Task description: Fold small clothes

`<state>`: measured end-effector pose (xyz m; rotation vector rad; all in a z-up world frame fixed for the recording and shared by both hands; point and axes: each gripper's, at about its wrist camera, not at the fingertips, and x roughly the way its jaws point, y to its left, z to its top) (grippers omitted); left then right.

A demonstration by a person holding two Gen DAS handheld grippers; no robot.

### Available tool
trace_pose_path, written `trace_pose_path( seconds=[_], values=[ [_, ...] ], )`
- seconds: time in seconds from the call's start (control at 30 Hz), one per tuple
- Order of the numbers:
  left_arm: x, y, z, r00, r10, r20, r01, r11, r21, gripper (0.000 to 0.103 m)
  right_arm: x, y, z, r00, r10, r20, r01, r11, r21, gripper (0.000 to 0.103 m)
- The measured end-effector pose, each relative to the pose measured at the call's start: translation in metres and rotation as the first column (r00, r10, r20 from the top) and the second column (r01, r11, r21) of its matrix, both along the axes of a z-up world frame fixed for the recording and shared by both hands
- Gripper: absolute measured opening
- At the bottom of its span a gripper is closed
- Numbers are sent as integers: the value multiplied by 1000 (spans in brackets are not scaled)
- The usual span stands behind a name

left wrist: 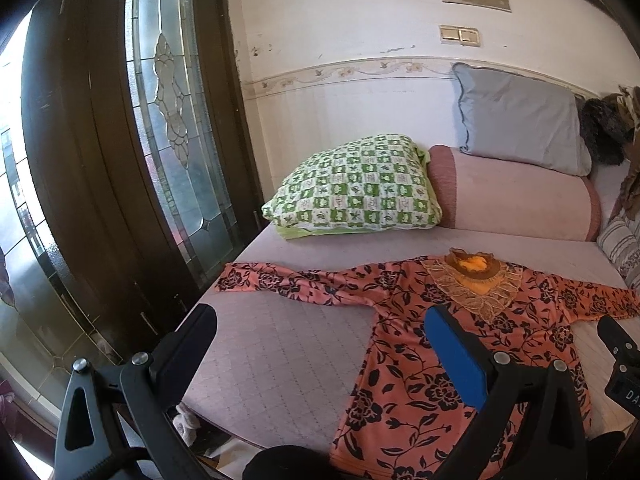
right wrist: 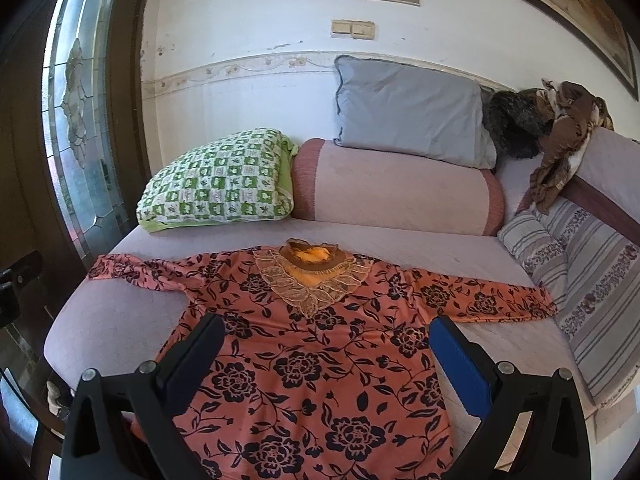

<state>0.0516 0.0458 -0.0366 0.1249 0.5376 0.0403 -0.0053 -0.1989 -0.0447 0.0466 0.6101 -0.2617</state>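
So, I see nothing folded yet: orange floral blouse [right wrist: 320,360] lies flat, face up on bed [right wrist: 120,320], both sleeves spread wide. Left tongs [left wrist: 320,344] apart, empty, above hem; right tongs [right wrist: 326,354] apart, empty, above body. All folds remain, I judge.

Both wrist views facing bed [left wrist: 280,360]

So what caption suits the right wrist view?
Open right tongs hover above an unfolded orange floral blouse on a bed.

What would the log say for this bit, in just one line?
stage: before first fold | floral top: flat on bed, sleeves spread | left gripper: open, empty | right gripper: open, empty, above top
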Motion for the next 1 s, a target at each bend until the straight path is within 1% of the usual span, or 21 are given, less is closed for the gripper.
trace_pose_path(
  seconds=[0.2,0.4,0.7,1.0],
  values=[
    [2,11,3,999,35,4,-35,999,-6,103,8,9,2,1000,24,2,-24,1000,-5,103],
    [-1,15,8,999,48,9,-48,999,-8,103,8,10,2,999,33,8,-33,999,1,103],
    [-17,6,19,999,29,36,-29,1000,6,103,-4,3,9,999,21,29,-21,1000,9,103],
    [-37,-5,32,998,9,67,-11,1000,23,103,-27,-11,18,998,-8,62,7,1000,23,103]
  ],
)
